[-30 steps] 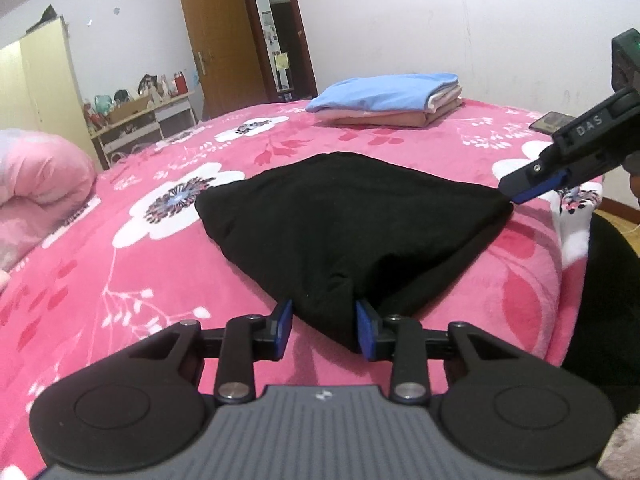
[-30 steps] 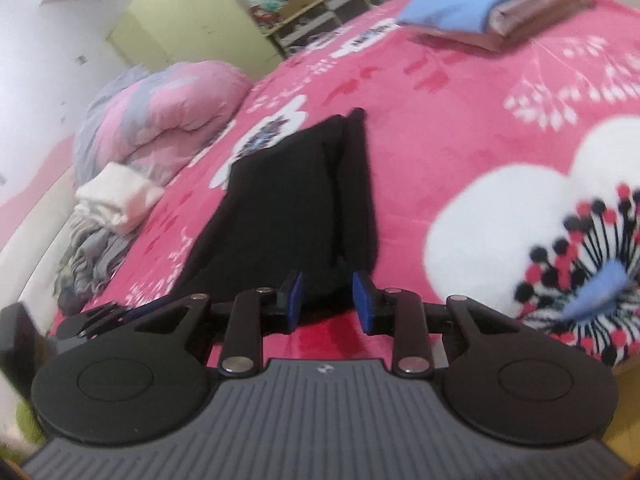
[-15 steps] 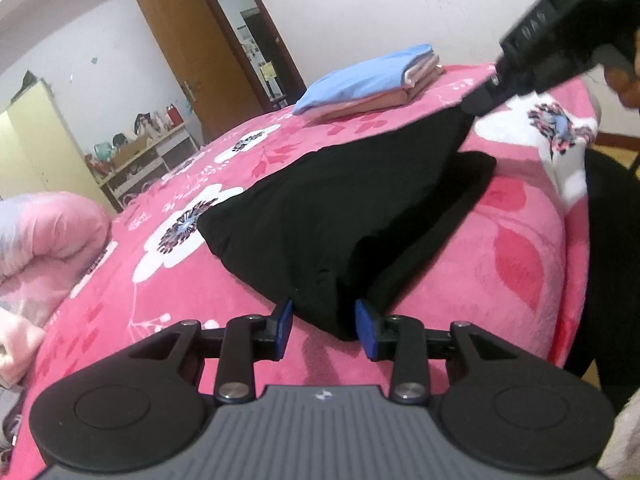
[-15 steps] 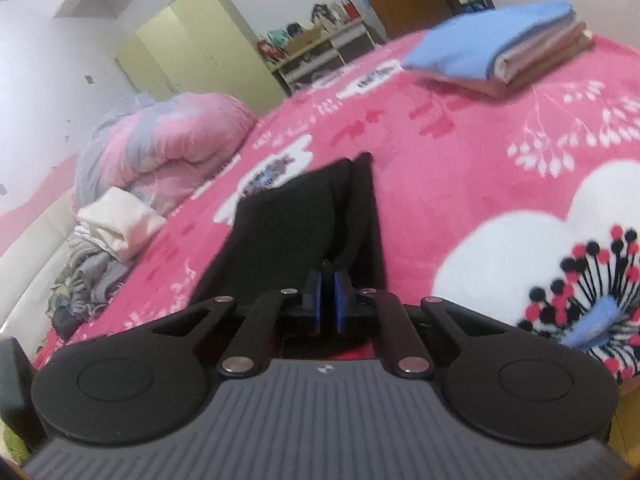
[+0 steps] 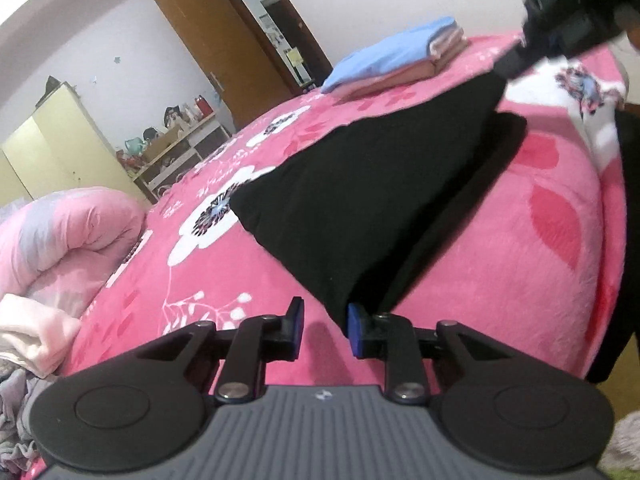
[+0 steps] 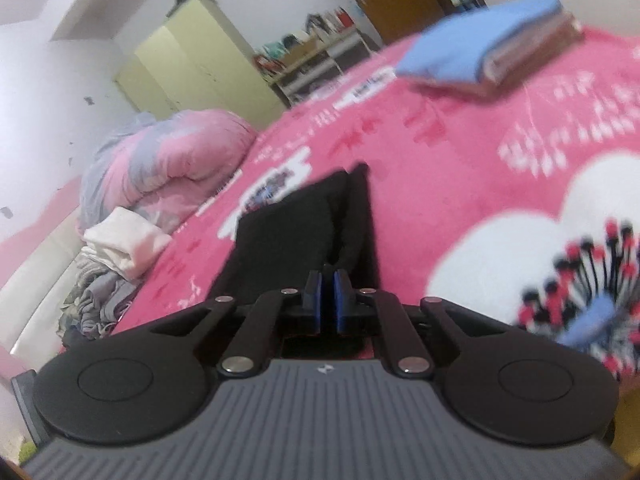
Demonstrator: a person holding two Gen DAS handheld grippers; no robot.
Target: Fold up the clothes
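While right gripper jaws clench black garment, left gripper jaws, closing, grasp nothing.

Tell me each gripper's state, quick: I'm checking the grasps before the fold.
Left gripper: closing, pads not yet pinching the black garment.
Right gripper: shut on the black garment's corner.

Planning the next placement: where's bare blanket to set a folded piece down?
Bare pink blanket lies between the black garment and the rolled quilt, and between garment and folded stack. Crowded: loose clothes beside the quilt.
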